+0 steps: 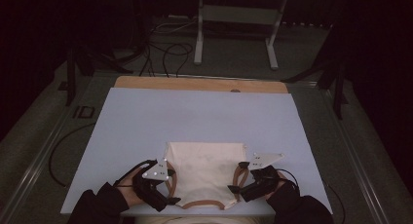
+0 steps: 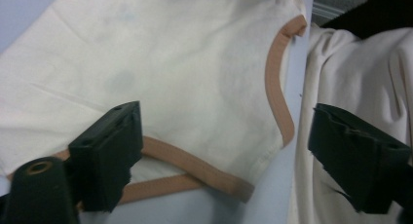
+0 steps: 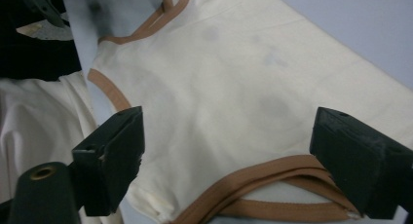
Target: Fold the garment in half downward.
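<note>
Cream garment with tan trim (image 1: 204, 173) lying flat at lower centre of the high view, on the lilac table (image 1: 146, 121), near edge almost at the table's brink. Left claw (image 1: 168, 187) at lower left, spread wide beside the armhole trim (image 2: 195, 168), pinching nothing. Right claw (image 1: 236, 185) at lower right, likewise spread, straps (image 3: 272, 185) between its jaws untouched. Best to regrip only the trim, both sides evenly, keeping cloth taut and wrinkle-free. Hands low, entering from the bottom edge, angled inward.

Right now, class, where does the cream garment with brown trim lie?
In the high view the cream garment lies flat at the table's near edge, between the left gripper and right gripper.
</note>
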